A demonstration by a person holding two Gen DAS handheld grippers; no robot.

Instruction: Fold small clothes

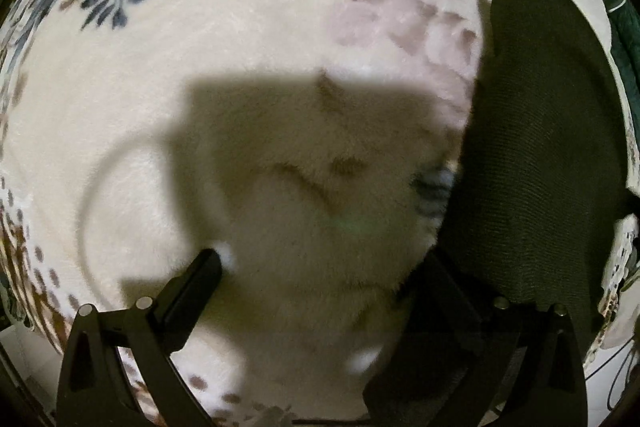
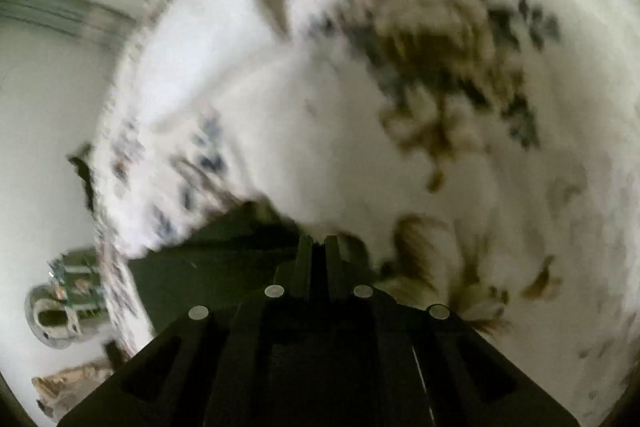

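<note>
While the dark green garment (image 1: 540, 147) drapes over the floral fleece blanket (image 1: 260, 27), broad cream pile lies bare beside its edge. Left tongs (image 1: 320, 275) stand spread wide, one finger under the garment's edge. Right tongs (image 2: 319, 247) are pressed together on dark green cloth; the view is blurred.
</note>
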